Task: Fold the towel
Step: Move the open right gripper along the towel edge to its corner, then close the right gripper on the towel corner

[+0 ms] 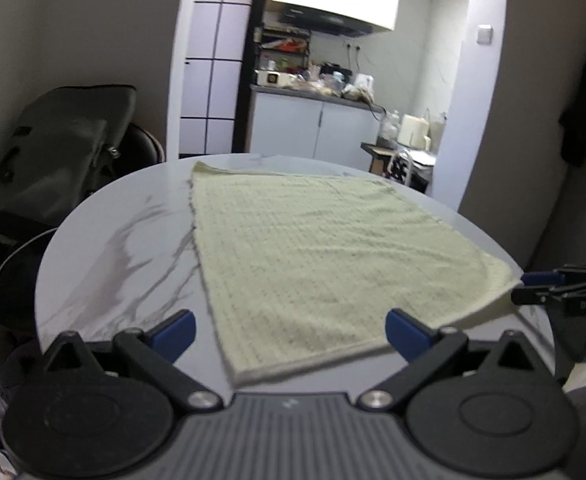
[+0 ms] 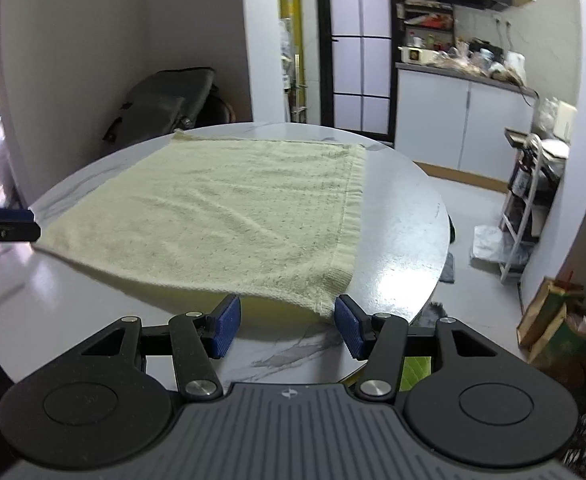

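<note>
Right gripper point(image 2: 286, 326) sits wide open around the towel point(image 2: 221, 216)'s raised near corner on the round table point(image 2: 405, 240), left gripper point(image 1: 291, 334) gapes too at its corner — close unevenly and the fold probably skews.

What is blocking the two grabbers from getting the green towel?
Nothing visible is. The left gripper and right gripper are both open, right at the near corners of the towel, which lies spread on the round table with nothing else on it.
</note>
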Action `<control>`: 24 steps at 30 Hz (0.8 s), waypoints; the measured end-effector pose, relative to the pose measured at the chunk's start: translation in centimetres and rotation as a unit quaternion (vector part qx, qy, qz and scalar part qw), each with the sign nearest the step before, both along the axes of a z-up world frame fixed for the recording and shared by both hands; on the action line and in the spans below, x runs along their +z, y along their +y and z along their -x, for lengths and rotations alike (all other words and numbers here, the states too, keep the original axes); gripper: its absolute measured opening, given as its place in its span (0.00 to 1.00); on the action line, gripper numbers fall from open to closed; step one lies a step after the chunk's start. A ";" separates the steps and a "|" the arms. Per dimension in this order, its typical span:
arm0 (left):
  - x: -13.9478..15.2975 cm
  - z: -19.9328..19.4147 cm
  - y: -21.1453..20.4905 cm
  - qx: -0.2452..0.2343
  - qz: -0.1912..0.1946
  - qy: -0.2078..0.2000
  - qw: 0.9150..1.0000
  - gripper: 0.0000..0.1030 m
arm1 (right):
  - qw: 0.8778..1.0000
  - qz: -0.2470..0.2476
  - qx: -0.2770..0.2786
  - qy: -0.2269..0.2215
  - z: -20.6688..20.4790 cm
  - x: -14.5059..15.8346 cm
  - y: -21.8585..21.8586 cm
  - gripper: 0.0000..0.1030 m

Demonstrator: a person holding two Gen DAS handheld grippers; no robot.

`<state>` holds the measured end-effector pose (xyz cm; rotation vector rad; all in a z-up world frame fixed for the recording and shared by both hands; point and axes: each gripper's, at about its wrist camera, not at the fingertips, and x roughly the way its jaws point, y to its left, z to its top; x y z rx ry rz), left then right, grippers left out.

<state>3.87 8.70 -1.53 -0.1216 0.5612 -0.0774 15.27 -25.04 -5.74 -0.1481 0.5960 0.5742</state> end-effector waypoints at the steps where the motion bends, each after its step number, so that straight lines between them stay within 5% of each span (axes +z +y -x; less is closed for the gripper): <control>1: -0.1 0.2 0.1 0.002 -0.001 -0.001 1.000 0.99 | 1.000 -0.001 0.005 -0.001 0.0 -0.1 0.0 0.56; 7: -0.1 1.6 0.0 0.015 -0.002 -0.009 1.000 0.99 | 0.999 -0.003 0.039 -0.012 0.2 -0.3 -0.3 0.57; 10: 0.2 2.2 0.0 0.015 0.003 -0.022 1.000 1.00 | 0.999 -0.008 0.038 -0.017 0.6 -0.3 -0.5 0.66; 24: 0.2 3.0 -0.5 0.036 0.022 -0.028 0.999 1.00 | 1.000 -0.013 0.023 -0.011 -0.2 0.4 -1.1 0.68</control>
